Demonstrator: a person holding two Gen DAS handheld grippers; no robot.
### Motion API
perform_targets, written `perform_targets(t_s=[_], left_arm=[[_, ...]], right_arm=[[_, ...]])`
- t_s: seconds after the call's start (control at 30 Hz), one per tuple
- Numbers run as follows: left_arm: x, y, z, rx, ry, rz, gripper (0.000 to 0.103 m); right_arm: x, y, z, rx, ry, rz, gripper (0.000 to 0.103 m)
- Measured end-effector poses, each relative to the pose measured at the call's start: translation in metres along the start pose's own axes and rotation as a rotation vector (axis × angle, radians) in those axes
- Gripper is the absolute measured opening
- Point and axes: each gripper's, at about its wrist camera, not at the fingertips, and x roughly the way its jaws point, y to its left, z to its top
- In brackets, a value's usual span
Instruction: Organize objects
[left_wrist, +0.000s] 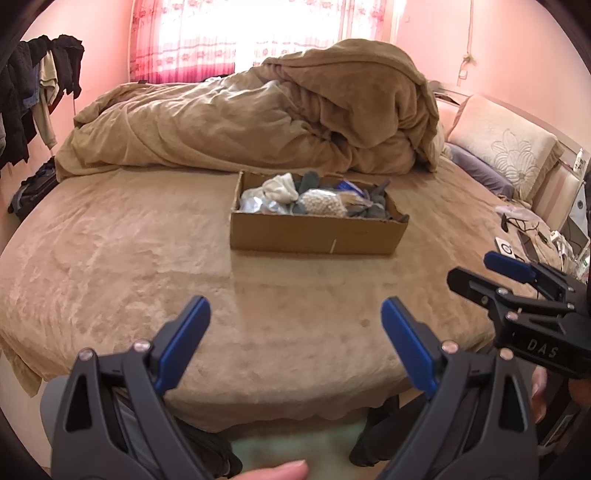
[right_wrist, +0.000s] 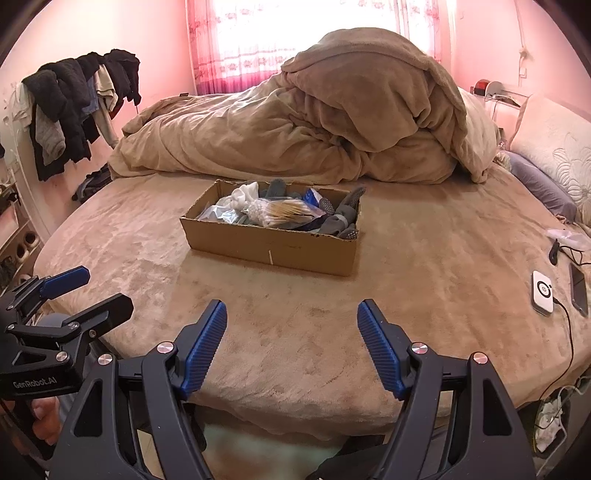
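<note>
A shallow cardboard box (left_wrist: 314, 234) (right_wrist: 269, 247) sits on the tan bed, well beyond both grippers. It holds white socks (left_wrist: 282, 186) (right_wrist: 245, 194), grey gloves (right_wrist: 341, 216), a bag of cotton swabs (left_wrist: 325, 203) (right_wrist: 280, 213) and clear plastic bags (right_wrist: 218, 214). My left gripper (left_wrist: 295, 308) hangs open over the near part of the bed, nothing between its blue pads. My right gripper (right_wrist: 291, 314) is open too and holds nothing. Each gripper shows in the other's view: the right gripper (left_wrist: 480, 273) at the right, the left gripper (right_wrist: 99, 291) at the left.
A heaped tan duvet (left_wrist: 314, 110) (right_wrist: 332, 122) fills the far side of the bed. Pillows (left_wrist: 506, 147) (right_wrist: 554, 147) lie at the right. A white charger puck (right_wrist: 542, 292), a phone (right_wrist: 578, 290) and cables rest near the right edge. Dark clothes (right_wrist: 74, 99) hang at the left.
</note>
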Motion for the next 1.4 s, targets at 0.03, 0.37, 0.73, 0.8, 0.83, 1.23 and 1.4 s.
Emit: perform_targets(t_s=[0.03,0.37,0.73,0.8,0.83,1.23,1.4], left_arm=[[0.0002,-0.0002,0.0000,0.001,0.000,0.002,0.095],[0.0009,-0.0014,0.0004,-0.003,0.005,-0.004,0.095],[0.0019,-0.0010,0.0003,-0.010,0.008,-0.005,0.095],[0.0017,-0.0004,0.0000,-0.011,0.008,-0.006,0.095],[0.0018,-0.0002,0.0000,-0.012,0.008,-0.005,0.095],[0.0030,0.0044,0.0001,-0.024,0.008,0.001,0.095],[0.0033,0.0054,0.0002,-0.025,0.007,-0.001,0.095]], right_arm=[[0.0002,-0.0003,-0.0003,0.001,-0.001,0.000,0.076],[0.0012,-0.0003,-0.0014,-0.007,-0.004,-0.017,0.076],[0.0033,-0.0026,-0.0028,0.001,-0.001,-0.016,0.076],[0.0029,-0.0035,-0.0034,0.002,0.000,-0.013,0.076],[0.0027,-0.0035,-0.0034,0.002,-0.001,-0.016,0.076],[0.0024,-0.0063,-0.0040,0.012,0.000,-0.011,0.076],[0.0022,-0.0070,-0.0041,0.015,0.000,-0.009,0.076]])
